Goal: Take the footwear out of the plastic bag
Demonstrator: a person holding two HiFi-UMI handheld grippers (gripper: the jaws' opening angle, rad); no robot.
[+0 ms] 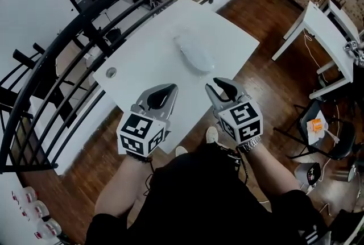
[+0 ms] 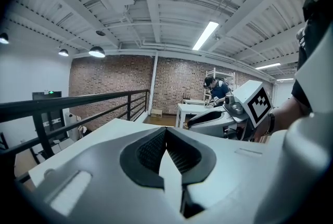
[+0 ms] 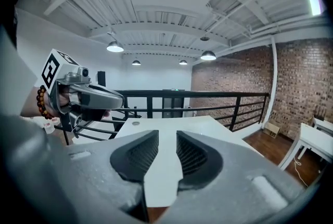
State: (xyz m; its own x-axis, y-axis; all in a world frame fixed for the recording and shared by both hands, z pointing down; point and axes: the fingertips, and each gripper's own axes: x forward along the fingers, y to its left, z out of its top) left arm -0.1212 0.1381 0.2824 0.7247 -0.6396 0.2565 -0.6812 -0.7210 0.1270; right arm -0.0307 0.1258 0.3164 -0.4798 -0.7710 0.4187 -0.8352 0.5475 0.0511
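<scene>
- plastic bag (image 1: 193,54) with the footwear (image 1: 197,59) inside is lying on the white desk (image 1: 142,62), toward the far right part of the top and well ahead of both tongs. from the head view the contents are just a pale lump, can't make out more than that
- left tongs (image 2: 166,133) are closed tight, pads meeting with nothing between them, held over the near edge of the desk
- right tongs (image 3: 167,140) are partly open. there's a clear gap between the pads and only desk shows through it, so they're empty
- the two sit side by side, near each other but apart, neither touching the bag
- small round hole cover (image 1: 111,73) near the desk's left corner
- black railing (image 1: 85,28) runs past the far left side of the desk, wooden floor (image 1: 273,90) off to the right
- left gripper view catches another person (image 2: 217,89) at a white table (image 2: 195,109) way back by the brick wall (image 2: 114,75)
</scene>
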